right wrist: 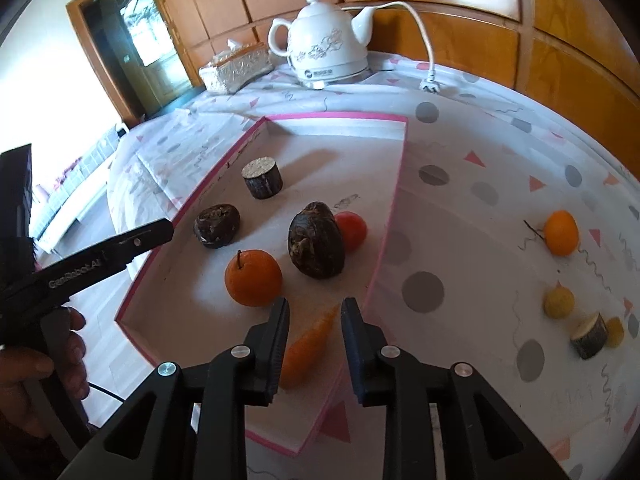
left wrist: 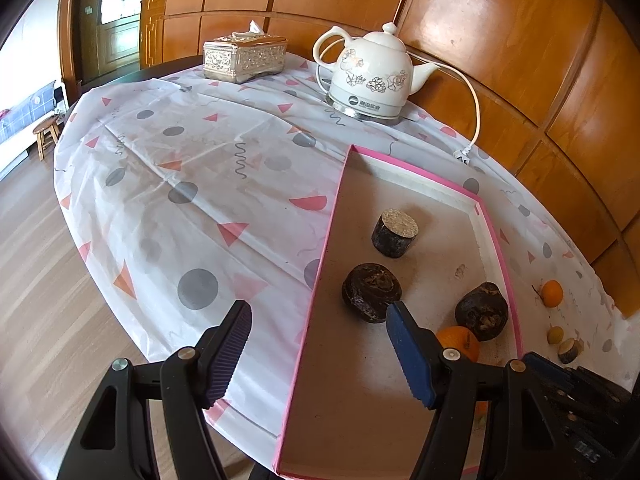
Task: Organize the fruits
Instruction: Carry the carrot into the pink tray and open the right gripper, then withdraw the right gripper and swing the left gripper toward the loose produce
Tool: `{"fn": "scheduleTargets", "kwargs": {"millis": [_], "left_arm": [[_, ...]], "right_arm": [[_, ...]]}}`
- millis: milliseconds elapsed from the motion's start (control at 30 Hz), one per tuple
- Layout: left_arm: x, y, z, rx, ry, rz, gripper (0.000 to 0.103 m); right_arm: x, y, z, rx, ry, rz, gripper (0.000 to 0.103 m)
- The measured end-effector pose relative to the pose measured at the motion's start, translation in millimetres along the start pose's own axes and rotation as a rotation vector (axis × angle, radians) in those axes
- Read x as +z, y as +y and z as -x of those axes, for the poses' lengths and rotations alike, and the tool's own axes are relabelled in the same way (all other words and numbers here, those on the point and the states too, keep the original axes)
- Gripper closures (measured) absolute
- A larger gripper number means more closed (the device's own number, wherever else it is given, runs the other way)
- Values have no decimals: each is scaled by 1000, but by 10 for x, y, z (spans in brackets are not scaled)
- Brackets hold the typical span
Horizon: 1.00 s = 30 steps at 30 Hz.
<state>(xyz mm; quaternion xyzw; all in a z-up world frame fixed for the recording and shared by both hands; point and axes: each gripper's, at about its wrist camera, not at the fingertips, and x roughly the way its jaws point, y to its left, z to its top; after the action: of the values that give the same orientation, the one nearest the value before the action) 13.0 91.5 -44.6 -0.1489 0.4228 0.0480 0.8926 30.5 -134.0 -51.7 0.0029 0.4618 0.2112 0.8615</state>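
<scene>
Carrot going into the pink-rimmed box

The right gripper (right wrist: 314,344) seems barely parted around a carrot (right wrist: 306,350) over the box (right wrist: 396,168); left gripper (left wrist: 320,354) empty, released. Next: the orange (right wrist: 561,233) at three o'clock.

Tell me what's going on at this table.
A person is sorting fruit into a pink-rimmed tray with a gripper in each hand. The right gripper hangs over the tray's near corner, jaws slightly apart, with an orange piece between them that looks loose, not clamped. The left gripper is open and empty at the tray's left edge. A stemmed orange and dark fruits are already inside. Another orange and small yellow fruits are on the cloth outside it.
</scene>
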Motion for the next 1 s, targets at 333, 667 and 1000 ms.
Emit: {"fn": "scheduleTargets", "kwargs": {"millis": [333,667,1000], "left_arm": [[3,-42,52,-4,-10,-8,33],[3,-88,91,-4,-13,-19,33],[-11,-150,101,-3,-8,-37,33]], "right_arm": [[-215,-366,317,-82,-67,-128,76],[-608,-1140,627,-273,-93,-332,76],[-1046,-1820,881,-453,-105,-529,76]]}}
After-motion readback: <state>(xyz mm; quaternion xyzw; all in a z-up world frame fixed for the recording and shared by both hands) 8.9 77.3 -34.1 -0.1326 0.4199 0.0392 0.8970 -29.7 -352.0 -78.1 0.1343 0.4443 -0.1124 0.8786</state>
